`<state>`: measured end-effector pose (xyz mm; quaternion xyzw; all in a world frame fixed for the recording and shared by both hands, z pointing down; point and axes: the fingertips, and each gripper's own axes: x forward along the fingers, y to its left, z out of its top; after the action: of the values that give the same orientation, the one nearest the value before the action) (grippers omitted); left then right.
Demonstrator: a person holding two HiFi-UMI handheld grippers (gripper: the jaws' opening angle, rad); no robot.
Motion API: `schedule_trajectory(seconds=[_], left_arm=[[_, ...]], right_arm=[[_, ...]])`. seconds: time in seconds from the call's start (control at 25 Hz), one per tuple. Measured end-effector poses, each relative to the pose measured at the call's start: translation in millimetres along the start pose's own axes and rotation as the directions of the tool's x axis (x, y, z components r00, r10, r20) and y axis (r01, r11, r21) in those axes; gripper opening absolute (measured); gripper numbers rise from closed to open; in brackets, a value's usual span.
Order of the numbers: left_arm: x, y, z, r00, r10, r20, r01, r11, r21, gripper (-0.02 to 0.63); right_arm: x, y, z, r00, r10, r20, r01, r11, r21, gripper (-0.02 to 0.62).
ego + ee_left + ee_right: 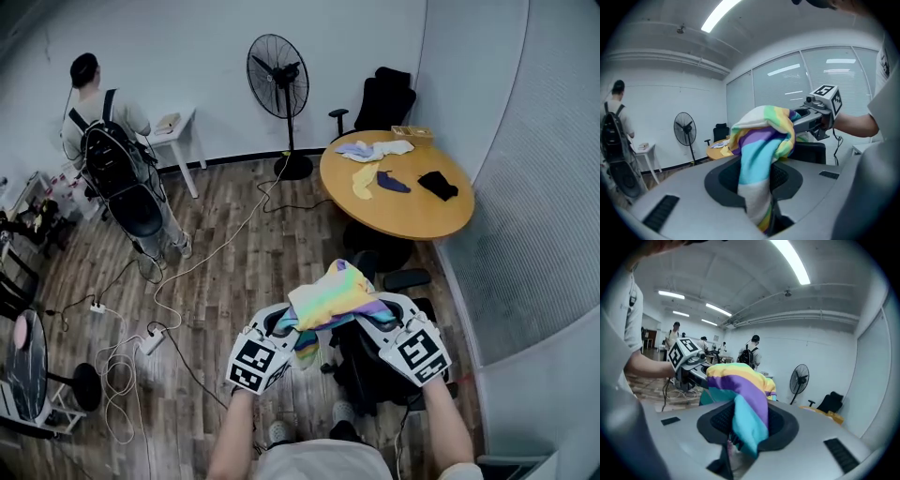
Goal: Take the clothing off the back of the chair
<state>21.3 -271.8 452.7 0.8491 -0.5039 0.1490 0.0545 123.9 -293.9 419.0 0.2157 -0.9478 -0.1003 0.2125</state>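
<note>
L gripper and R gripper are both pinched narrow on the striped garment, one at each end, and we've got the cloth bunched up between them over the black chair. Both gripper views agree: fabric runs right down into each pair of jaws, pads closed on it. A teal tail hangs off the left end; can't tell if it touches the chair back. Room to move: open wood floor ahead and to our left, but cables loop across it. Right side's tight, w/ a glass wall near and the round table edge just beyond the chair. Fan and a person w/ backpack stand well apart by the far wall.
</note>
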Motion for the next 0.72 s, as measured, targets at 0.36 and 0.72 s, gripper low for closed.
schedule_trajectory(seconds=[0.36, 0.72], left_arm=[[-70, 40, 14, 0.963, 0.268, 0.030, -0.270, 0.954, 0.127, 0.106], [-143, 91, 9, 0.907, 0.417, 0.062, -0.421, 0.904, 0.069, 0.104]], right_arm=[[10, 38, 66, 0.979, -0.204, 0.019, 0.202, 0.946, -0.252, 0.124], [49, 95, 112, 0.971, -0.213, 0.111, 0.226, 0.966, -0.122, 0.123]])
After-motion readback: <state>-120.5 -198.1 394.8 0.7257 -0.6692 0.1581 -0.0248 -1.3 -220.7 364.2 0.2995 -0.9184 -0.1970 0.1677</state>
